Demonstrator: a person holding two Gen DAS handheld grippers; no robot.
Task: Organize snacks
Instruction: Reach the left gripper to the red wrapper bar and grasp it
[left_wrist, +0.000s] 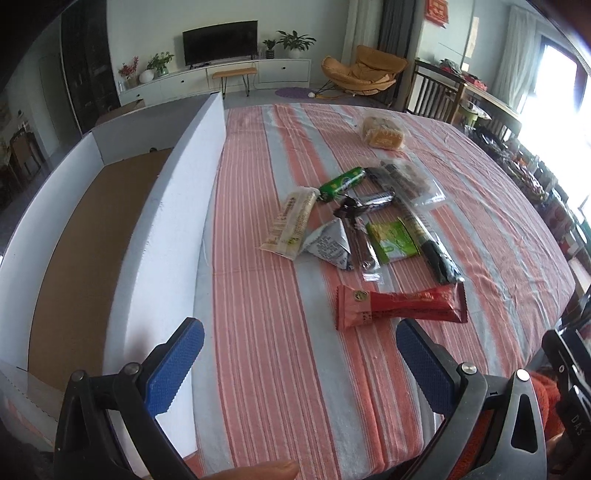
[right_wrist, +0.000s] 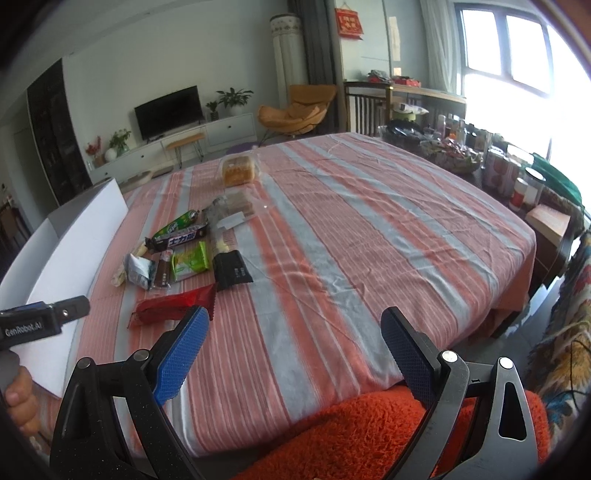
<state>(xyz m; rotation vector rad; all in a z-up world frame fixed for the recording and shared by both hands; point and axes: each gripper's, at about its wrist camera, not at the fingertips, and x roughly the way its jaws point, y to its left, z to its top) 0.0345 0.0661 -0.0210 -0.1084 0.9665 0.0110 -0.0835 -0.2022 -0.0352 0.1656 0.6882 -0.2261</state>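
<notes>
Snack pile lies mid-table on my striped cloth (left_wrist: 280, 332): glossy red foil bar (left_wrist: 400, 304) nearest, one green roll (left_wrist: 341, 183), one grey foil triangle pouch (left_wrist: 327, 242), one flat lime-green packet (left_wrist: 393, 240), and a clear bag of bread (left_wrist: 382, 133) alone at the far side. White foam-walled box (left_wrist: 173, 221) with brown cardboard floor stands left. My left gripper (left_wrist: 299, 369) and right gripper (right_wrist: 295, 347) hover spread wide, empty, blue textured pads.

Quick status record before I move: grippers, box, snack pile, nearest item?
left gripper: open, empty, above the striped tablecloth
right gripper: open, empty
white-walled cardboard box: left of the snacks, brown floor showing no snacks
snack pile: mixed wrappers clustered mid-table
nearest item: long red foil snack packet, lying flat
apart from pile: clear-wrapped bread pack, far side
</notes>
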